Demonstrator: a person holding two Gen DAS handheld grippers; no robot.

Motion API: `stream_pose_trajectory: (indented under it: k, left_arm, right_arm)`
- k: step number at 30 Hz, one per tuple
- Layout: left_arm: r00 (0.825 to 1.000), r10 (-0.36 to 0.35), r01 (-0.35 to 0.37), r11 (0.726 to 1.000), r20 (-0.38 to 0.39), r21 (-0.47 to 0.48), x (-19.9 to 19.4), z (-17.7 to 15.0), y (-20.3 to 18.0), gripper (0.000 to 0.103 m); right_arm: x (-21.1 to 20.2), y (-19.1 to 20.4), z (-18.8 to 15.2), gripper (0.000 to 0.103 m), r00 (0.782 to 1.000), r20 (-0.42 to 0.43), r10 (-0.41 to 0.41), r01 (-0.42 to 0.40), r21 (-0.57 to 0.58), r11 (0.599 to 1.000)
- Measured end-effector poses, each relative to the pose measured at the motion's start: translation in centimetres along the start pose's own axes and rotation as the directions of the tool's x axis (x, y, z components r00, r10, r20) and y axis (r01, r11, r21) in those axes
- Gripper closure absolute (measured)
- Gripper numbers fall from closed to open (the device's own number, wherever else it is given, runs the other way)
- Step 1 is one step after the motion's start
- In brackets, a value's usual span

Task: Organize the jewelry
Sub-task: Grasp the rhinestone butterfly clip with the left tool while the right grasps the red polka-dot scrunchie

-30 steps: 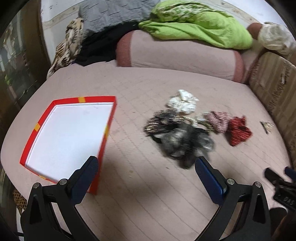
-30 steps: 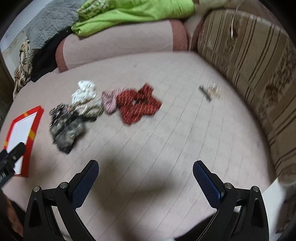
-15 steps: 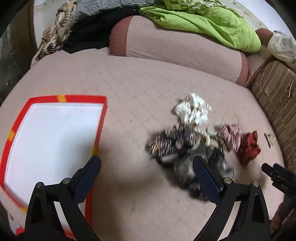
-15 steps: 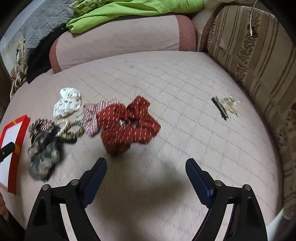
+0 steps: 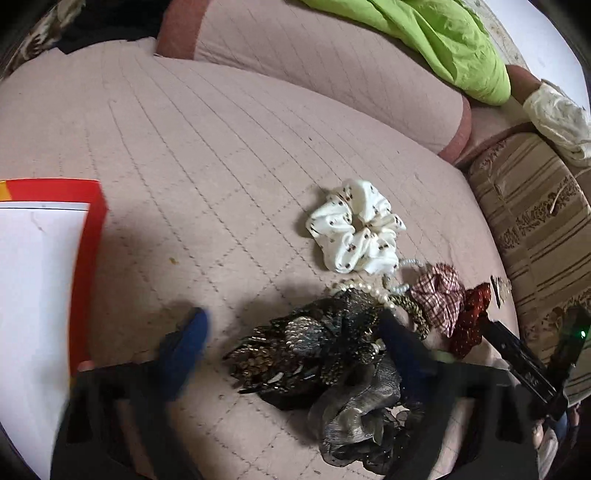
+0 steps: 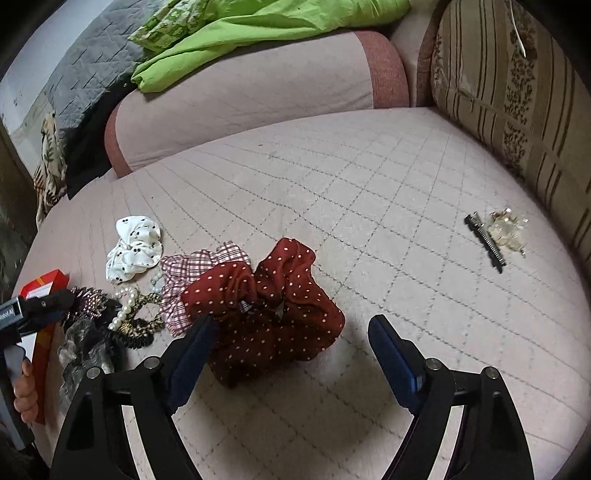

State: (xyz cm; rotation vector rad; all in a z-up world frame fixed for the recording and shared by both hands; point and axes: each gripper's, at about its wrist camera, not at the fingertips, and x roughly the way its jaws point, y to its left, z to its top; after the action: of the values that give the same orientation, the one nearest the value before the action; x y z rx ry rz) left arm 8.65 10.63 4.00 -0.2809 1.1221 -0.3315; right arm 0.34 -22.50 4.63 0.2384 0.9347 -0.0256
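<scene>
Red-rimmed tray point(image 5: 90, 236), white inside, beside scrunchies point(image 5: 354, 225)

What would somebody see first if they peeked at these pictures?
Probably the big red dotted scrunchie, lying on the pink quilted bed right between the open right tool. Next, the bright green blanket heaped on the bolster behind, and the white scrunchie beside the dark sparkly pile.

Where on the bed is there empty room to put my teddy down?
The widest bare patch lies between the red scrunchie and the black clip, running back to the bolster. Another lies between the red tray and the white scrunchie. It is crowded around the pearls, where scrunchies and beads touch in one heap.
</scene>
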Motion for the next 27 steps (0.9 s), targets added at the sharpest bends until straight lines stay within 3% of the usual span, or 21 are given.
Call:
stream_pose_trajectory:
  k: [2,3,4,6,9,10,20,27]
  left_arm:
    - [0.999,-0.027,0.027,1.000,-0.019,0.012,0.2,-0.1,-0.4,0.046]
    - [1.000,-0.013,0.013,1.000,-0.011,0.023,0.1,-0.1,-0.8,0.047]
    - [1.000,-0.002,0.003,0.999,-0.007,0.034,0.0,-0.2,-1.3,0.048]
    - [1.000,0.001,-0.001,0.999,-0.001,0.040,-0.5,-0.4,-1.8,0.052]
    - [0.999,-0.004,0.003,0.999,0.035,0.034,-2.4,-0.7,-2.4,0.053]
    - [0.999,-0.014,0.013,0.999,0.044,0.034,-3.1,-0.8,-2.5,0.060]
    - [0.984,-0.046,0.047,0.999,0.171,-0.005,-12.1,-2.9,-0.8,0.061]
    - [0.966,0.078,-0.055,0.993,0.246,-0.101,-16.6,-4.0,5.4,0.061]
  right_arm:
    - [0.5,-0.3,0.1,0.029,1.000,-0.006,0.010,-0.010,0.015,1.000]
    - [0.9,-0.3,0.1,0.049,1.000,-0.018,0.019,-0.019,0.020,1.000]
    - [1.2,-0.4,0.0,0.076,0.999,-0.035,0.031,-0.030,0.026,0.999]
    - [1.6,-0.7,-0.1,0.091,0.995,-0.067,0.068,-0.064,0.056,0.996]
    - [0.3,-1.0,-0.3,0.094,0.995,-0.049,0.083,-0.078,0.092,0.993]
    - [-0.4,-1.0,-0.3,0.094,0.996,-0.035,0.081,-0.077,0.092,0.993]
    - [-7.7,2.7,-0.6,0.095,0.994,0.059,0.095,-0.096,0.026,0.995]
    - [-10.3,9.1,-0.1,0.095,0.979,0.020,0.202,-0.200,-0.068,0.977]
